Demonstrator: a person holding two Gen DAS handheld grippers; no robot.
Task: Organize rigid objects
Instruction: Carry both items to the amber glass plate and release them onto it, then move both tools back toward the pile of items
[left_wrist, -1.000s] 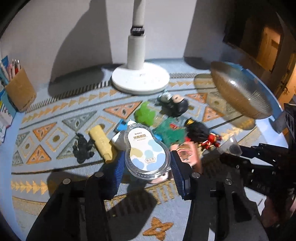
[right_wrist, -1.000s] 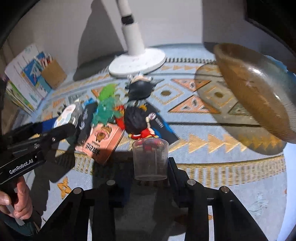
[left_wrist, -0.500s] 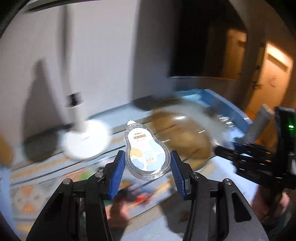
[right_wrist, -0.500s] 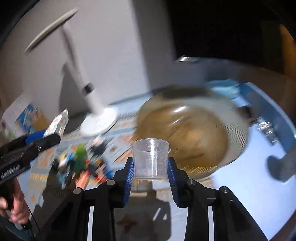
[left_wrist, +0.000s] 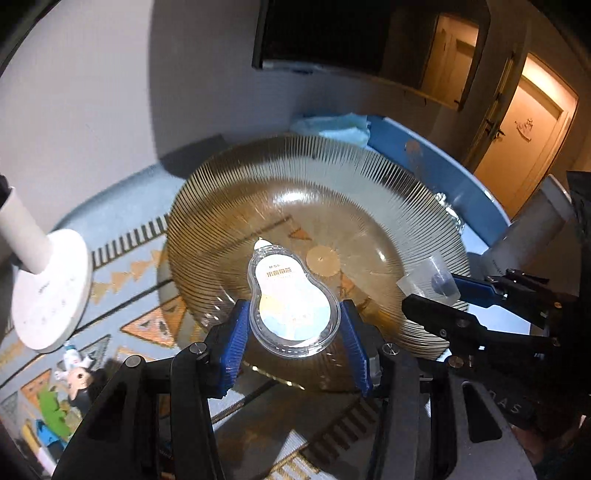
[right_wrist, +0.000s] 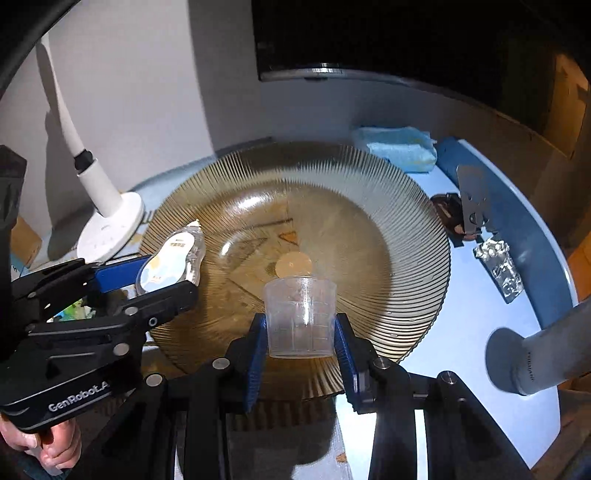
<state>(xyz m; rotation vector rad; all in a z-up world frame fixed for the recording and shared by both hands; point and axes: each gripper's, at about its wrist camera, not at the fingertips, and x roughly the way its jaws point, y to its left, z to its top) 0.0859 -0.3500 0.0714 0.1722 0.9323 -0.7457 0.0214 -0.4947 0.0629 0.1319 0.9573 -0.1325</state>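
Observation:
A large ribbed amber glass bowl (left_wrist: 373, 192) (right_wrist: 406, 229) fills the middle of both views. My left gripper (left_wrist: 293, 328) is shut on a clear pear-shaped case (left_wrist: 291, 306) with a pale label, held over the bowl's near rim. From the right wrist view that left gripper (right_wrist: 166, 269) and the case (right_wrist: 171, 258) hang at the bowl's left edge. My right gripper (right_wrist: 301, 332) is shut on a clear plastic measuring cup (right_wrist: 300, 317), upright over the bowl's near side. Seen from the left, the right gripper (left_wrist: 443, 291) holds the cup (left_wrist: 428, 282) at the bowl's right rim.
A white lamp base (left_wrist: 48, 291) (right_wrist: 110, 225) stands left of the bowl on a patterned mat. Small toy figures (left_wrist: 70, 384) lie at the lower left. A blue cloth (right_wrist: 397, 147), a metal tool (right_wrist: 472, 199) and a foil wrapper (right_wrist: 498, 266) rest behind and right of the bowl.
Both grippers swung right from the toy pile to over the amber bowl, each keeping hold of its object. The bowl now fills both views; the toys have slid to the lower left.

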